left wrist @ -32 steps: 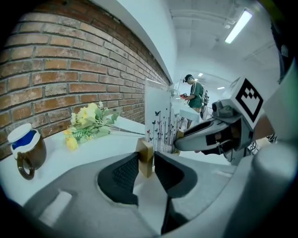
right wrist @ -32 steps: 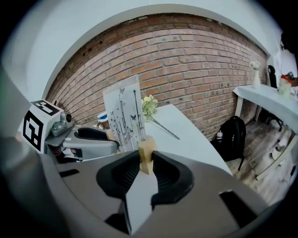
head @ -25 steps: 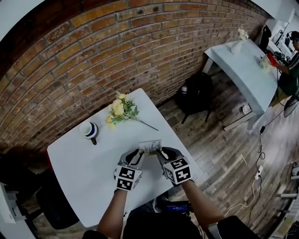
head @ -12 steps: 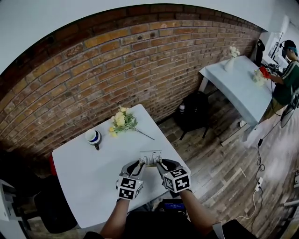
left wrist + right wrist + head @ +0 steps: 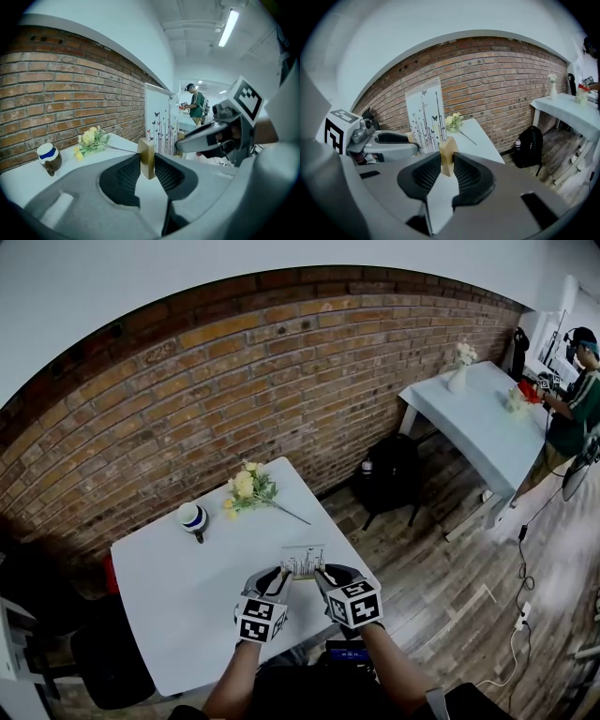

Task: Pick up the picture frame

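The picture frame [image 5: 303, 562] is a clear panel printed with thin stems and butterflies, standing on light wooden feet. It hangs above the near right part of the white table [image 5: 178, 596], held upright between both grippers. My left gripper [image 5: 282, 576] is shut on the frame's left wooden foot [image 5: 146, 158]. My right gripper [image 5: 322, 574] is shut on the right wooden foot [image 5: 447, 153]. The printed panel [image 5: 159, 123] rises beyond the left jaws, and the panel [image 5: 425, 118] shows again in the right gripper view.
A bunch of yellow flowers [image 5: 247, 487] lies at the table's far edge. A brown mug with a white and blue lid [image 5: 193, 517] stands left of it. A brick wall [image 5: 187, 399] runs behind. A black backpack [image 5: 387, 468] sits on the wooden floor to the right, where a person stands at another white table [image 5: 478, 418].
Both grippers have risen together with the frame, lifting it off the table. The head view has tilted up, showing more wall.
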{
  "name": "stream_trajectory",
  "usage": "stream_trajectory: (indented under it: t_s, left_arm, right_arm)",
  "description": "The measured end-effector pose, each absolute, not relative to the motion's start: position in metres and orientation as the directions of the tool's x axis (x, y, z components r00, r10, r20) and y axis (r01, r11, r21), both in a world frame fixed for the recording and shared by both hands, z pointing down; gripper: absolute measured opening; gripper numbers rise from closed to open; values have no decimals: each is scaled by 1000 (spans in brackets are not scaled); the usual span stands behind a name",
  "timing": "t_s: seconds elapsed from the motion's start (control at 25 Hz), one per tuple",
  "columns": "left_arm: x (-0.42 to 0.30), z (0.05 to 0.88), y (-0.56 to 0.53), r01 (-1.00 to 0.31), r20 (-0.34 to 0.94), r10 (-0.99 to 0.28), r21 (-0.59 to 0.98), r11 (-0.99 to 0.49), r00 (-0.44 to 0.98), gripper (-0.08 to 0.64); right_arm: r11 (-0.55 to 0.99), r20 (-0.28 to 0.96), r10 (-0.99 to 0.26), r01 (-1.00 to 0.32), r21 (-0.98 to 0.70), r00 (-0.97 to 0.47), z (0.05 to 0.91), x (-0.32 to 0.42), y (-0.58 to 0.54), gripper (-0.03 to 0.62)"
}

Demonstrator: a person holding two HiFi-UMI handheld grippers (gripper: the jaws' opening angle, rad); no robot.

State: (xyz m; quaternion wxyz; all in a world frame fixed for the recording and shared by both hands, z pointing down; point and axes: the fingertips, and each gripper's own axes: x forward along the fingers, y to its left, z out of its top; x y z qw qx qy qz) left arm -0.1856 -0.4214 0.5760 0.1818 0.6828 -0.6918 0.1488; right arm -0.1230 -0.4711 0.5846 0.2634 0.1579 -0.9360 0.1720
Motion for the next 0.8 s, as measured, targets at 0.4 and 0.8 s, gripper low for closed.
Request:
stream_trajectory:
  t_s: [0.4, 0.8]
  left_arm:
    - [-164, 576, -403, -999, 466, -884, 25, 38, -22, 101]
    - [-131, 581, -366, -998, 488, -871, 7, 70, -58, 101]
  right_arm:
    - [892, 548, -189, -376, -252, -815, 587, -101, -452, 92]
    - [897, 544, -128, -331, -294, -830, 595, -71, -419, 92]
